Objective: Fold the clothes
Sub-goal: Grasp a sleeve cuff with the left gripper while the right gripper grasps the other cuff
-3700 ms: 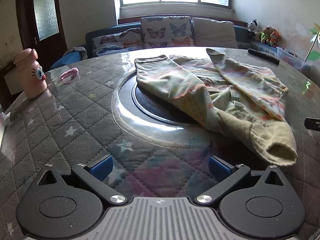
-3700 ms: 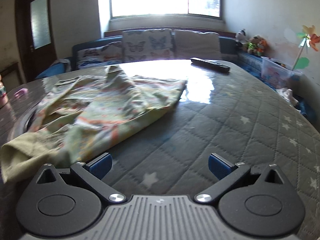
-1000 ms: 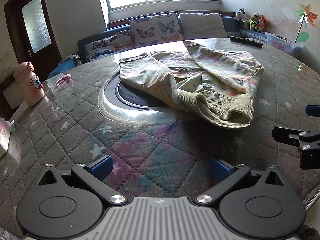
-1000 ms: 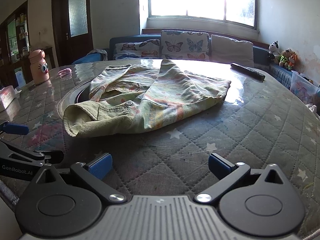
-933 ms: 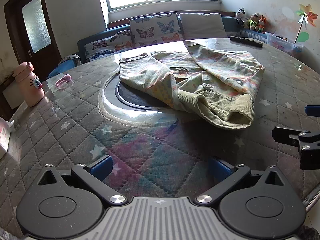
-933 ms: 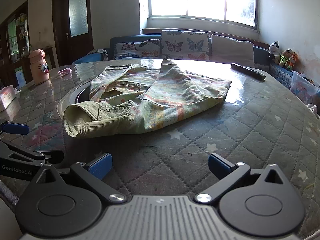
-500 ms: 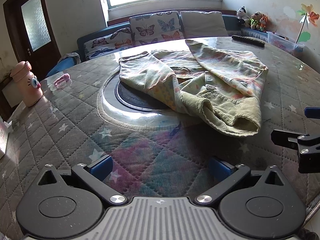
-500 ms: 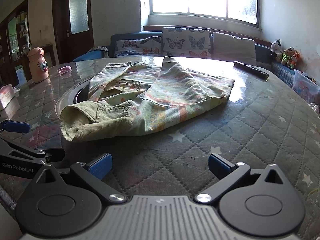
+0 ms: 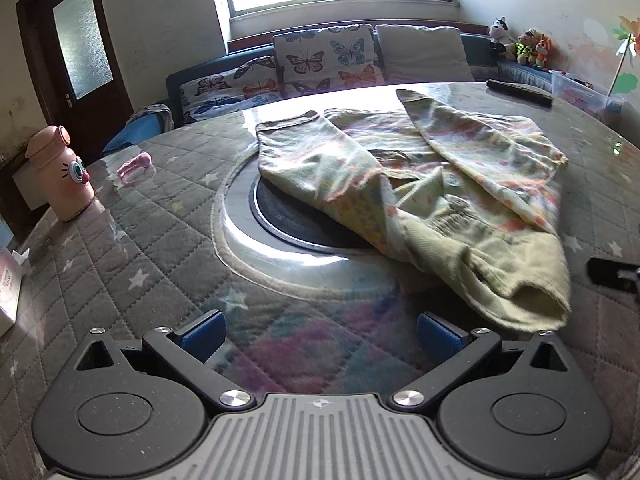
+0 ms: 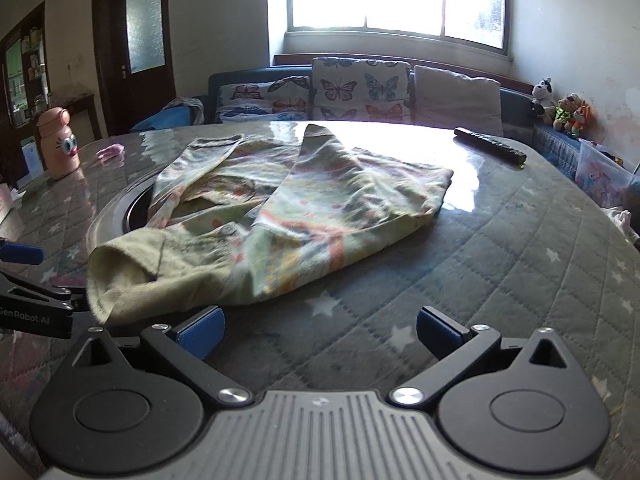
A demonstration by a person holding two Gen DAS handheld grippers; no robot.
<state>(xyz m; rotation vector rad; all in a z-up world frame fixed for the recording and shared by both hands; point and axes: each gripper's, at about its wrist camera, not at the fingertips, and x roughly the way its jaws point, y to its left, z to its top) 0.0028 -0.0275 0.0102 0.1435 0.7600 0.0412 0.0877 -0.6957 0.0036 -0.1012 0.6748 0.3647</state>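
Left wrist view: the left gripper hovered low over a round table covered in a grey quilted, star-printed cloth, its blue-padded fingers spread wide with nothing between them. The garment, a pale yellow-green piece of clothing with a faint multicoloured print, lay loosely bunched across the middle of the table, partly over a dark circular inset at the centre; its ribbed cuff lay nearest, just ahead of the right-hand finger. Part of the right gripper showed at the right edge, close to that cuff. A pink bottle with a cartoon face stood upright near the table's left rim, a small pink object lay beyond it, and a dark remote control lay at the far right. A sofa with butterfly cushions stood behind the table. Right wrist view: the right gripper was likewise spread wide and empty above the cloth, with the garment ahead and to its left, the cuff lying just beside the left-hand finger; whether they touched could not be told. The left gripper appeared at the left edge next to the cuff, and the remote control lay far right.
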